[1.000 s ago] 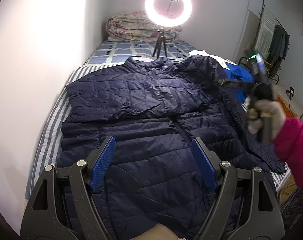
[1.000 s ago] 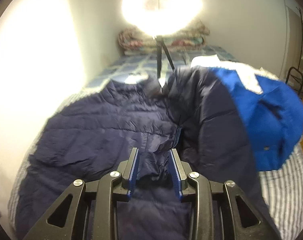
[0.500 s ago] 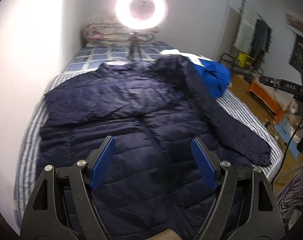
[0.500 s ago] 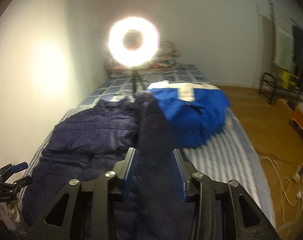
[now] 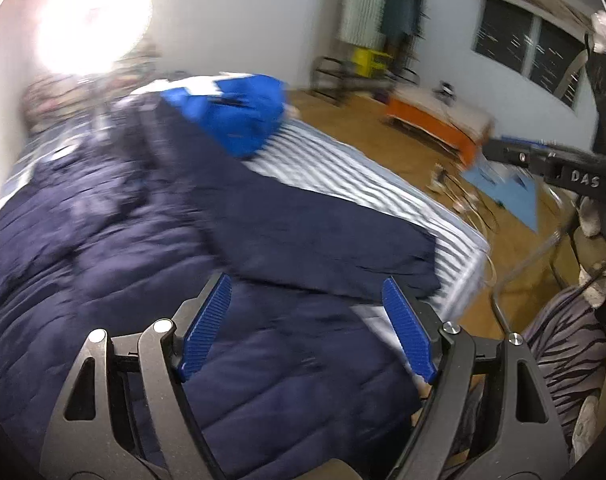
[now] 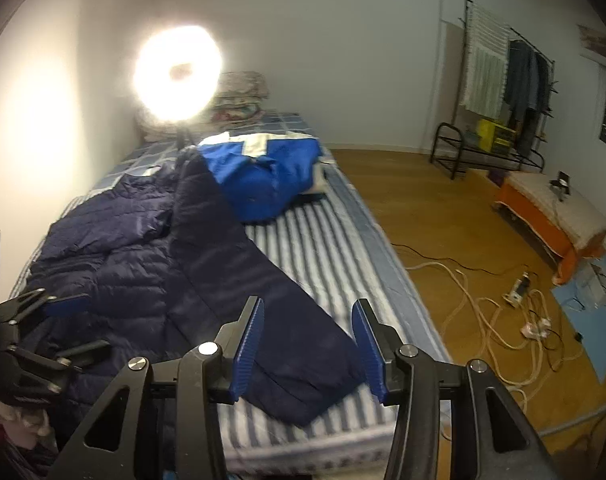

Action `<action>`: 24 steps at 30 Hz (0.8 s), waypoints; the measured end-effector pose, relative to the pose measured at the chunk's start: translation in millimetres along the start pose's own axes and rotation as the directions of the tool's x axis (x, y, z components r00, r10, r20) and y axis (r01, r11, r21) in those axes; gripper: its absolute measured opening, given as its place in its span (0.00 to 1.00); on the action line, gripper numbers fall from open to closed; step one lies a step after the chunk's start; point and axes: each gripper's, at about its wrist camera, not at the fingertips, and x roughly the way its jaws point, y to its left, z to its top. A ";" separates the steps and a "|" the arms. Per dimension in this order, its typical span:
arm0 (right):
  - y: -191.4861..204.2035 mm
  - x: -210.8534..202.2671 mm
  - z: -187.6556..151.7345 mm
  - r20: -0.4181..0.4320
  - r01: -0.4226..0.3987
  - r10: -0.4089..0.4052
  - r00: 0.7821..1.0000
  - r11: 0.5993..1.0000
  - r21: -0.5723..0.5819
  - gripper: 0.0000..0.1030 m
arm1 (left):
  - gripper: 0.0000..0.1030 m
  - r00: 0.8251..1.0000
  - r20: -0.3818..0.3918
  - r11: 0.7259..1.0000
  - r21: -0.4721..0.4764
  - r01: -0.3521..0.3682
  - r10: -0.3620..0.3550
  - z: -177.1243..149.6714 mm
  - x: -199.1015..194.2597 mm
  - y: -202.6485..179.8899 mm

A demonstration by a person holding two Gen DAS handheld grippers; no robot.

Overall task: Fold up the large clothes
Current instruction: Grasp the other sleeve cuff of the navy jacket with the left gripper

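A dark navy puffer jacket [image 6: 151, 264] lies spread on the striped bed [image 6: 327, 256]. Its right sleeve [image 6: 271, 312] stretches flat toward the bed's near corner. In the left wrist view the jacket [image 5: 103, 264] and sleeve [image 5: 311, 236] are motion-blurred. My right gripper [image 6: 308, 344] is open and empty, above the sleeve's cuff end. My left gripper [image 5: 307, 328] is open and empty, above the jacket's lower hem; it also shows in the right wrist view [image 6: 63, 320] at the left edge.
A blue and white garment [image 6: 267, 176] lies heaped behind the sleeve. A bright ring light [image 6: 179, 76] stands at the head of the bed, folded quilts [image 6: 239, 96] behind it. Cables [image 6: 499, 316], an orange bench [image 6: 551, 216] and a clothes rack [image 6: 499, 80] are on the right.
My right gripper has opened and let go of the sleeve, which now lies flat on the bed. Both grippers have pulled back; the left one has swung to the right.
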 end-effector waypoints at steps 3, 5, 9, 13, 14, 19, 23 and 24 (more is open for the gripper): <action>-21.6 -13.1 -11.6 0.003 0.035 -0.035 0.999 0.998 0.047 0.46 | 0.78 0.997 -0.052 0.997 0.053 0.061 -0.058 8.4 28.3 -38.0; -36.8 -18.8 -19.6 0.006 0.045 -0.046 0.999 0.995 0.093 0.46 | 0.78 0.992 -0.088 0.992 0.080 0.101 -0.094 12.9 47.8 -61.6; -60.1 -25.6 -27.7 0.014 0.043 -0.047 0.999 0.983 0.181 0.47 | 0.78 0.982 -0.147 0.981 0.132 0.141 -0.122 18.2 83.1 -100.4; -71.3 -27.9 -32.6 0.025 0.045 -0.052 0.998 0.973 0.228 0.47 | 0.78 0.966 -0.215 0.974 0.139 0.176 -0.144 15.5 119.0 -125.2; -72.3 -28.5 -33.6 0.027 0.044 -0.052 0.998 0.971 0.233 0.47 | 0.78 0.961 -0.236 0.973 0.141 0.182 -0.145 14.1 128.1 -128.6; -80.2 -27.7 -36.2 0.033 0.036 -0.047 0.998 0.961 0.275 0.47 | 0.78 0.949 -0.302 0.968 0.197 0.154 -0.090 6.7 165.4 -147.8; -79.2 -28.3 -38.1 0.032 0.034 -0.044 0.999 0.961 0.275 0.47 | 0.78 0.936 -0.347 0.969 0.209 0.135 -0.056 1.8 186.7 -151.5; -78.9 -28.6 -38.4 0.032 0.035 -0.045 0.998 0.961 0.274 0.47 | 0.78 0.934 -0.354 0.970 0.204 0.129 -0.050 0.9 190.5 -150.4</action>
